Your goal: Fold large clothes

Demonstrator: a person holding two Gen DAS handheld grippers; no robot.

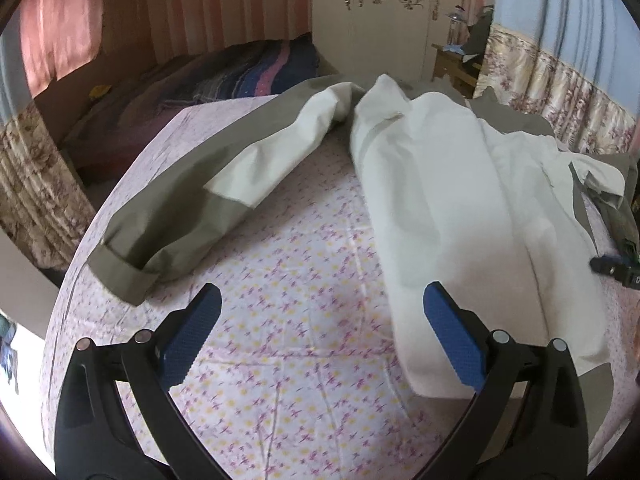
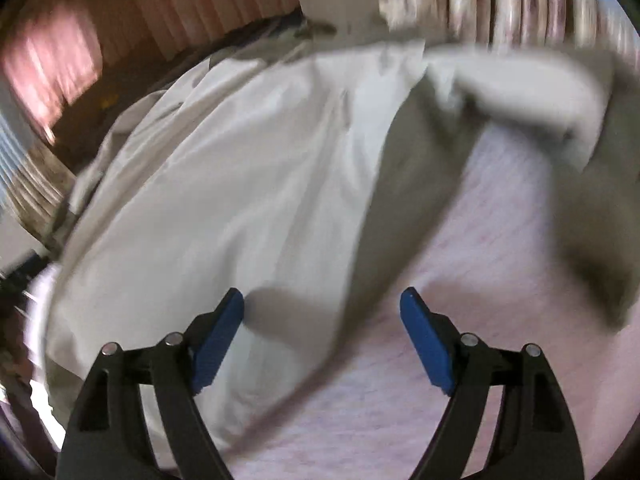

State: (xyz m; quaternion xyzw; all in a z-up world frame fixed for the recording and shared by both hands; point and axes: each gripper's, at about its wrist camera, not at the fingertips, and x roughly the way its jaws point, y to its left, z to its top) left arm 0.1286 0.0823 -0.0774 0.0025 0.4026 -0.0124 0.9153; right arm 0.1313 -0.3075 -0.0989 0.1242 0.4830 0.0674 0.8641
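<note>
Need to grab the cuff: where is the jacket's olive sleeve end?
In the left wrist view, the cuff lies on the floral sheet, left of the open left gripper.

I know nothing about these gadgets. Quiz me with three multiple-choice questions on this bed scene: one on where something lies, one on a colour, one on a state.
1. Where does the jacket's outstretched sleeve lie, seen from the left gripper's camera?
A. Hanging on the curtain
B. Flat on the floral bedsheet, reaching to the left
C. Stuffed under the jacket's body

2. What colour is the sleeve's cuff?
A. Olive
B. Bright red
C. Black

3. How do the left gripper's jaws stand?
A. Clamped on the cuff
C. Clamped on the sheet
B. Apart, with nothing between them

Answers:
1 B: the sleeve stretches across the bedsheet toward the left edge.
2 A: the rolled end is olive, unlike the cream upper sleeve.
3 B: only bare sheet shows between the blue pads.
</note>
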